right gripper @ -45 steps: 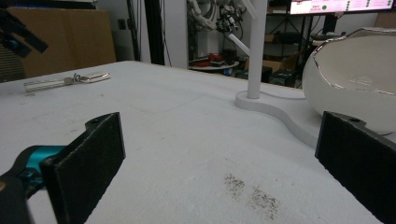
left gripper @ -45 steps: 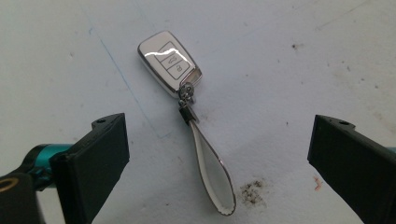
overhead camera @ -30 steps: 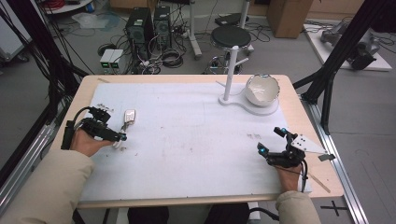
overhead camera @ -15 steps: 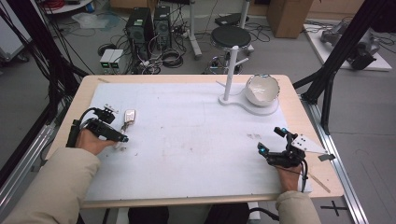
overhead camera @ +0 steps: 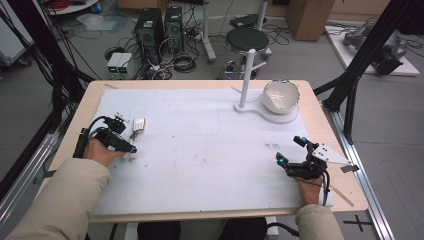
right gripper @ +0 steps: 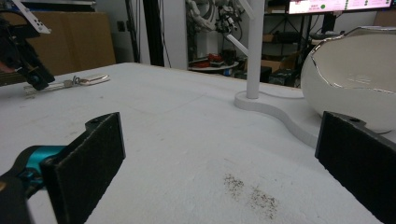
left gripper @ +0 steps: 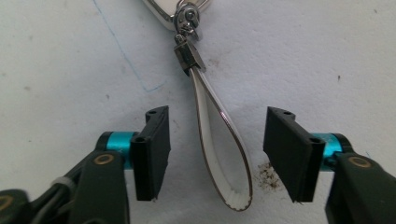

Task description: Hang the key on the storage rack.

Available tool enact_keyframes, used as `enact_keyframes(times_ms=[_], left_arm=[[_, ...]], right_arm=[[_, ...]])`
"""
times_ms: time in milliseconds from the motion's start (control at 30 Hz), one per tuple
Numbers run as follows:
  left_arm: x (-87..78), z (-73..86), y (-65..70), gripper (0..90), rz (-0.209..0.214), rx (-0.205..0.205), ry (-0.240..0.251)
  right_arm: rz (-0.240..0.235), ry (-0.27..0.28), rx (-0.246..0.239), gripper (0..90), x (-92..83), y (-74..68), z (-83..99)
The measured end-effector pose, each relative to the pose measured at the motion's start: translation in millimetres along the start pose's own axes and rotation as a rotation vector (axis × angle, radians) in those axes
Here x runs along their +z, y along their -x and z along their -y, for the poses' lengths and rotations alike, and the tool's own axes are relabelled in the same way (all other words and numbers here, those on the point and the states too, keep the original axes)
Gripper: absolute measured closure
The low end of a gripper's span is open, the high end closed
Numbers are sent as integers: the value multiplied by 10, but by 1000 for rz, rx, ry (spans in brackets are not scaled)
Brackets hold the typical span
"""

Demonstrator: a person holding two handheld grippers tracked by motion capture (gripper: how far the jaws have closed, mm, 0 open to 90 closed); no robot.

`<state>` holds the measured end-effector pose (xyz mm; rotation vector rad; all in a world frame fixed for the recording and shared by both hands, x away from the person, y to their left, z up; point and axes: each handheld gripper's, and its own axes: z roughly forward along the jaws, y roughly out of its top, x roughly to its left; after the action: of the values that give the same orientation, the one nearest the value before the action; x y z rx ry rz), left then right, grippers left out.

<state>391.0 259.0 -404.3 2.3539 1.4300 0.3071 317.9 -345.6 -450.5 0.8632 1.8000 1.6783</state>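
Now | strap loop (left gripper: 223,154) between left gripper (left gripper: 217,156) closing jaws | untouched

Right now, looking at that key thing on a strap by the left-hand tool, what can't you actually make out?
- Fob: left gripper view, cut off by the top edge, so its shape and markings are unreadable.
- Strap loop: lies between the left gripper, whose jaws have just been closing; pads not yet touching it.
- In the high view the fob is too small for detail.
- Bowl: right gripper view, cut by the right edge; inside hidden.
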Motion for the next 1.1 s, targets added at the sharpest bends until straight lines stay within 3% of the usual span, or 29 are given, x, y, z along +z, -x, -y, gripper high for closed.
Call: enact_keyframes(times_ms=[300, 500, 700, 733, 800, 1000, 1100], left_arm=[[28, -21, 21, 536, -8, -7, -11], [34, -54, 52, 702, -15, 6, -17], [57, -76, 95, 755, -32, 21, -33], [58, -78, 101, 815, -31, 27, -34], [60, -83, 116, 851, -35, 26, -37], [63, -101, 174, 870, -77, 77, -54], [65, -94, 172, 870, -65, 81, -40]], right_arm=[[1, -2, -1, 6, 0, -4, 1], [-2, -3, 2, 6, 0, -7, 0], [-1, -3, 0, 6, 1, -7, 0], [-1, -2, -1, 6, 1, -7, 0], [-1, -2, -1, 6, 1, -7, 0], [2, -2, -2, 6, 2, -9, 0], [2, -1, -1, 6, 2, -9, 0]])
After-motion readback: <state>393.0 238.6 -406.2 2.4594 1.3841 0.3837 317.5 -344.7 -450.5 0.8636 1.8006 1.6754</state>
